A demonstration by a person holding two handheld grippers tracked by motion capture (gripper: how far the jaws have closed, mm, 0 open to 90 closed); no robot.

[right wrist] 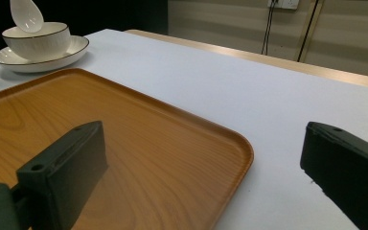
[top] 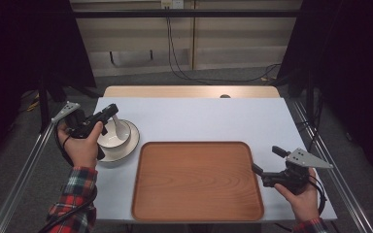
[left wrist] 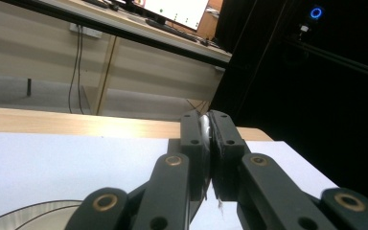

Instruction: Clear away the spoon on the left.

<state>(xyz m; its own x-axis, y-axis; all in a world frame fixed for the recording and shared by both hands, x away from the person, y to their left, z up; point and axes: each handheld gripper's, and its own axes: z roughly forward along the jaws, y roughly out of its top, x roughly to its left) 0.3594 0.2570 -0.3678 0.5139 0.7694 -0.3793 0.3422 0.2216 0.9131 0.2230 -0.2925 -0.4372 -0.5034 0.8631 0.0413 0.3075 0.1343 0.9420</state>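
Gripping the handle of a white ceramic soup spoon, the left gripper has its fingers clamped on it, the spoon's ladle end hanging over a white ceramic bowl that sits on a white dark-rimmed saucer at about nine o'clock on the white surface. At four o'clock the right gripper hovers with fingers wide apart and nothing between them, just beside the rectangular wooden tray (its whole bed is bare). By my reading the work is barely begun: the spoon is picked up, yet bowl, saucer and spoon all remain off the tray.
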